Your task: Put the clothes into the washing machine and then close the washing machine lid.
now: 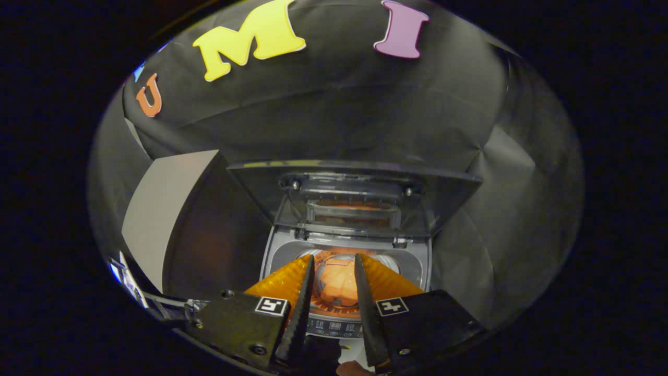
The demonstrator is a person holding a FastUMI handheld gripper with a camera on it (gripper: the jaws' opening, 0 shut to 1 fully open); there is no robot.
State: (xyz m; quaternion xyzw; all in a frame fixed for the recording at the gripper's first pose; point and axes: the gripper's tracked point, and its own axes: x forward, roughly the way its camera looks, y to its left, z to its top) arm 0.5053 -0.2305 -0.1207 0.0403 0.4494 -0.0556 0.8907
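Observation:
A small top-loading washing machine (279,249) stands just below and ahead of me, its lid (261,190) swung up and standing upright at the back. An orange piece of clothing (338,284) lies bunched inside the drum. My gripper (334,257) hovers over the drum opening, its fingers parted with a gap between the tips. The cloth shows through that gap, lower down in the drum, and neither finger touches it. The machine's control panel (334,327) sits at the near edge, under the fingers.
A grey box-like panel (162,219) stands to the left of the machine. Black cloth walls close in behind and to the right. A bit of a hand (352,368) shows beneath the fingers.

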